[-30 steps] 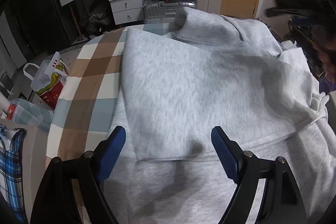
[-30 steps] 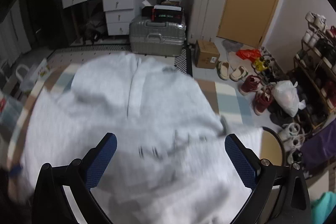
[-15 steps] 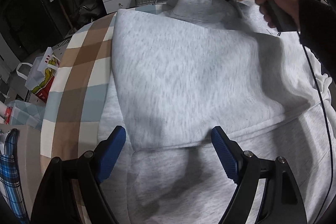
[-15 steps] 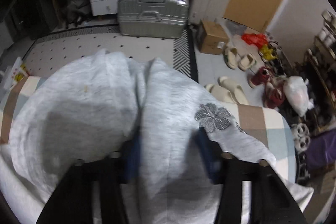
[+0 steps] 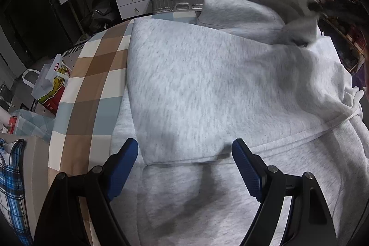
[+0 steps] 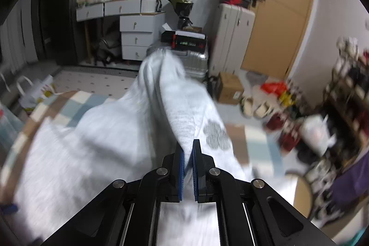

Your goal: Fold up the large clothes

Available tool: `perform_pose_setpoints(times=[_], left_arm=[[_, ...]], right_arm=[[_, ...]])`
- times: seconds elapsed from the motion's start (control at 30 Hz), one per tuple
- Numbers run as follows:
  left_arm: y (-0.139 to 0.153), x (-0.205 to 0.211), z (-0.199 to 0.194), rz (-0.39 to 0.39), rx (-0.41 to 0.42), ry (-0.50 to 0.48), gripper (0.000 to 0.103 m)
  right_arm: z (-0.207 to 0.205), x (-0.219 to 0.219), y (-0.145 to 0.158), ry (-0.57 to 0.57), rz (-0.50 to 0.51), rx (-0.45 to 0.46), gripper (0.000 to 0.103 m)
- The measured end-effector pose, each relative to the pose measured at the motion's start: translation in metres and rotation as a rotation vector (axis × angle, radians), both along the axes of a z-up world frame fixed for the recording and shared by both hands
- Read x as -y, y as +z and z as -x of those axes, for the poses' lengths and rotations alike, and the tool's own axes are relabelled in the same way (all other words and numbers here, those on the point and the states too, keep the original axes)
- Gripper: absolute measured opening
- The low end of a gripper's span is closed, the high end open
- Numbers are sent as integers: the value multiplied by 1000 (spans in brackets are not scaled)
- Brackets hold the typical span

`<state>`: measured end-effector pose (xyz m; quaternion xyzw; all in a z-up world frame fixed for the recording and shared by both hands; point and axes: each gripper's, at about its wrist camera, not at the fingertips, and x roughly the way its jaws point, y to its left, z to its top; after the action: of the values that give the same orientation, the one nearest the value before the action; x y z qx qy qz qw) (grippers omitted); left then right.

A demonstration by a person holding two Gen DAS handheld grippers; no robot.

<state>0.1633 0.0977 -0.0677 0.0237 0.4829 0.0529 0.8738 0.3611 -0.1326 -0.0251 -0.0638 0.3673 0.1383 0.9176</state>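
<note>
We note the grey hoodie (image 5: 207,84) spread on the checked worktop (image 5: 92,89). Right gripper (image 6: 188,151) fingers have just clamped a raised far fold. Left gripper (image 5: 184,160) fingers wide, empty, above the near part.

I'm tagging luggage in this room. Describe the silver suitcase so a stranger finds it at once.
Start at the white drawer unit on the far wall. Right of it, on the floor behind the lifted grey sweatshirt, lies the silver suitcase. It alone is ribbed metal lying flat with a black box on top.

A checked bed cover (image 5: 92,75) carries the grey sweatshirt (image 5: 207,89); it lies mostly flat.
</note>
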Motion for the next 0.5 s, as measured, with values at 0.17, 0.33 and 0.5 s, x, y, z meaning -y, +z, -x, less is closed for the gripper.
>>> perform_pose_setpoints(times=[0.17,0.33,0.5], left_arm=[[-2,4,0,-22,0,-6,80],[-1,0,1,-18,-11,-3,80],[2,-14,-1,32,-11,26,80]], right_arm=[[24,35,-45,-8,-262,-289,5],[39,19,-68,59,-137,-361,7],[41,-3,-35,148,-87,-293,25]])
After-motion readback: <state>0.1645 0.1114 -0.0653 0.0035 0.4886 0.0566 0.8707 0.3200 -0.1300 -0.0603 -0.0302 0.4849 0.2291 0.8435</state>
